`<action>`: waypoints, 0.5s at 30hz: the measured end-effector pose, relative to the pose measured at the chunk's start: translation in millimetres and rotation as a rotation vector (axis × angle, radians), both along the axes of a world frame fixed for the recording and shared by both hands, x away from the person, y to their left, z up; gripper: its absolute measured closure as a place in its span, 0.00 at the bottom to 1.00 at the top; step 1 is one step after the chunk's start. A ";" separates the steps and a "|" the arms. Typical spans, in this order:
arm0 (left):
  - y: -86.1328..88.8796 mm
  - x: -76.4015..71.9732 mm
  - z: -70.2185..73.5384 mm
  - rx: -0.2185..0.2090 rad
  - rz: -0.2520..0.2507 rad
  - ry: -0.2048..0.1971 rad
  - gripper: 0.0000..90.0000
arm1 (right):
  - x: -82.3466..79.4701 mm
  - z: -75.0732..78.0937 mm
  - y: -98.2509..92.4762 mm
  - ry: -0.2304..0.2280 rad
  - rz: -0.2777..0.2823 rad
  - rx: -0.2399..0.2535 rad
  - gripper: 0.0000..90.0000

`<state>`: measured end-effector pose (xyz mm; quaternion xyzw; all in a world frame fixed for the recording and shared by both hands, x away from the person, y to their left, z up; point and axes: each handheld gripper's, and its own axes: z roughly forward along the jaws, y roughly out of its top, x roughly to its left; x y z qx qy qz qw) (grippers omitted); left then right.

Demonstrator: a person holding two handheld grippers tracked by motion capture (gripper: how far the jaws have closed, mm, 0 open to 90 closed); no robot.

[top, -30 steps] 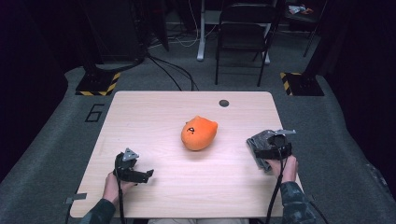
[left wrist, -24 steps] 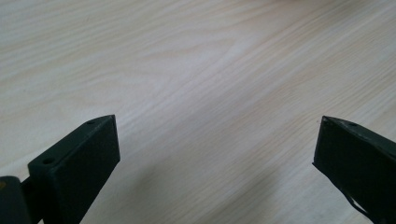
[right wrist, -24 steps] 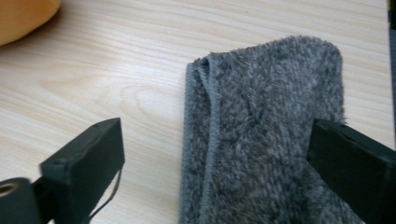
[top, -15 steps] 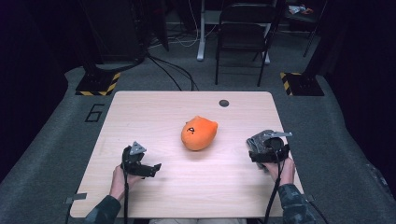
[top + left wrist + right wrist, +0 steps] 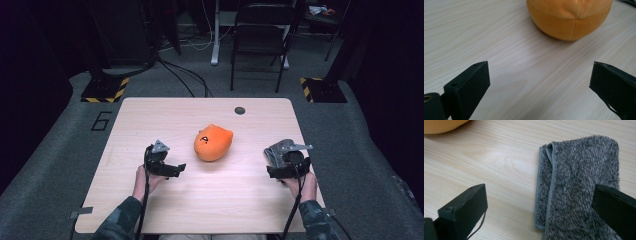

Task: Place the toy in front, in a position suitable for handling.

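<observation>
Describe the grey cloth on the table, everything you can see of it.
The grey cloth is a fluffy, towel-like piece with a stitched hem, folded so that two hemmed edges lie side by side along one side. It lies flat on the wooden table near its right edge, apart from the orange plush toy. The right gripper hangs over it with jaws wide open; one jaw is above the pile, the other over bare wood. Whether that jaw touches the cloth cannot be told.

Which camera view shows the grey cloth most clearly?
The right gripper view: the grey cloth lies folded on the table, and its fluffy pile and stitched edge are plain to see. In the high view, the grey cloth is a small patch partly hidden behind the right claw. The left gripper view looks toward the orange plush toy.
</observation>
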<state>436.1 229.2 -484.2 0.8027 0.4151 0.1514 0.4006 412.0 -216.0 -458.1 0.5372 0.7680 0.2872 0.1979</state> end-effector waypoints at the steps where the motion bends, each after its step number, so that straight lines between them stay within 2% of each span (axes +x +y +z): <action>1: -3.4 1.8 1.4 -0.003 -0.002 -0.002 0.02 | 0.3 -0.3 -0.3 0.000 0.001 -0.003 0.00; 6: -18.7 14.4 4.1 -0.016 -0.018 -0.008 0.02 | 1.3 -0.9 -1.9 0.013 -0.012 -0.005 0.00; 8: -21.4 16.5 3.9 -0.022 -0.015 -0.013 0.02 | 1.9 -1.1 -2.7 0.002 -0.009 -0.016 0.00; 10: -27.5 22.8 5.8 -0.040 -0.022 -0.013 0.02 | 1.2 -0.4 -1.7 0.009 -0.015 -0.016 0.00; 15: -39.7 29.1 11.5 -0.051 -0.040 -0.034 0.03 | 1.4 -0.8 -2.4 0.005 -0.012 -0.018 0.00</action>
